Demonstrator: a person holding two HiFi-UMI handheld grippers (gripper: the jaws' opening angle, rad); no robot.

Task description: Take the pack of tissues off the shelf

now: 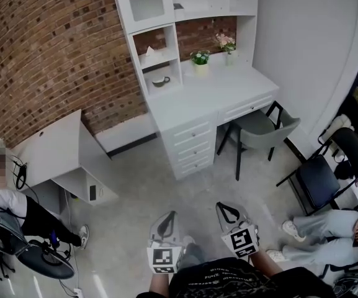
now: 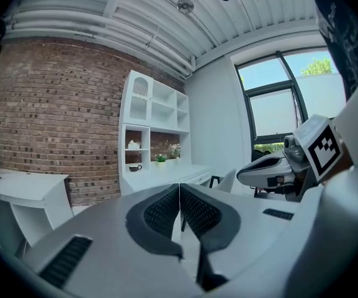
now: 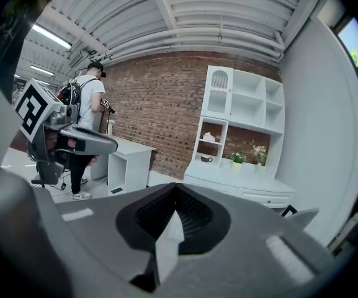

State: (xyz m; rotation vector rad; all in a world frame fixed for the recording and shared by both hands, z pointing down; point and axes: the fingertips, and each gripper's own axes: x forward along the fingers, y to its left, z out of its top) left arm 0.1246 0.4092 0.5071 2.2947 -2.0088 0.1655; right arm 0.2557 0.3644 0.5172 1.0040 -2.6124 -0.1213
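The pack of tissues (image 1: 156, 56) lies in the upper open cubby of the white shelf unit (image 1: 166, 17) that stands on the white desk (image 1: 210, 95), far across the room. It shows small in the left gripper view (image 2: 133, 144) and in the right gripper view (image 3: 210, 138). My left gripper (image 1: 169, 216) and right gripper (image 1: 224, 207) are held low and close to my body, side by side, both pointing toward the desk. The left gripper (image 2: 179, 188) is shut and empty. So is the right gripper (image 3: 175, 188).
A dark cup (image 1: 161, 81) sits in the cubby below the tissues. A potted plant (image 1: 200, 58) and flowers (image 1: 226, 42) stand on the desk. A grey chair (image 1: 259, 129) is at the desk, a small white table (image 1: 54, 148) at left. People sit at both sides.
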